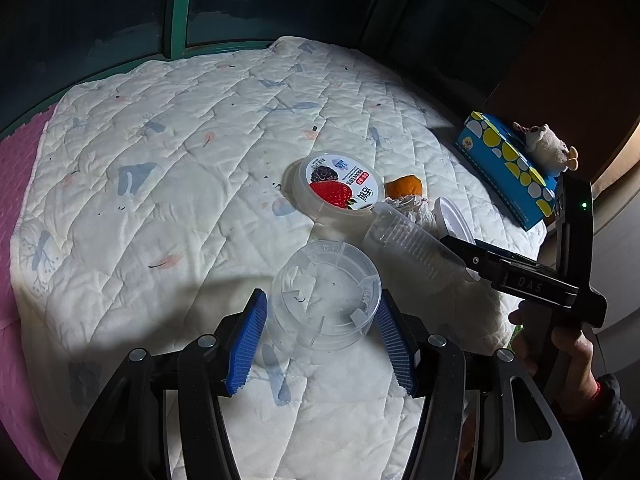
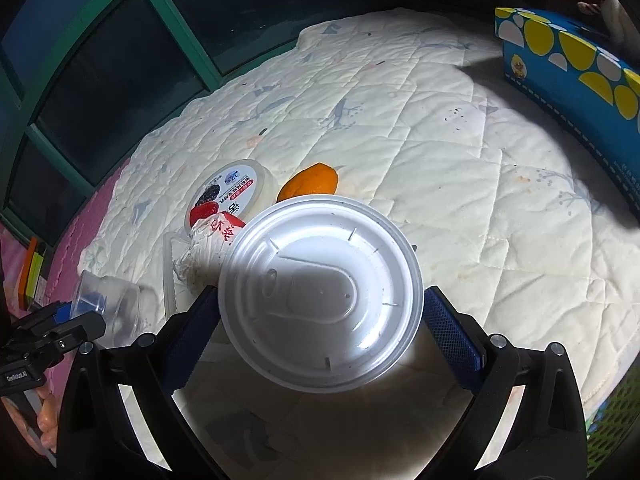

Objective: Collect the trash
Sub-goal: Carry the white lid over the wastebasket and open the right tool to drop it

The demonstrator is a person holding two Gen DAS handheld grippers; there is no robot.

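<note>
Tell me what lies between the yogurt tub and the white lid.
A crumpled wrapper lies between the tub and the lid. The right wrist view shows it most clearly.

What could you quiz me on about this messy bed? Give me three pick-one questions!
1. Where is the orange peel?
A. Right beside the strawberry tub
B. Inside the clear cup
C. On top of the blue box

2. What colour is the lid between the right tongs?
A. Green
B. White
C. Red

3. What are the left tongs doing?
A. Hanging open with nothing between them
B. Pinching the orange peel
C. Gripping a clear cup

Answers:
1 is A: the orange peel lies on the quilt next to the strawberry tub.
2 is B: the lid between the right tongs is plain white.
3 is C: the left tongs have their blue pads against both sides of the clear cup.
</note>
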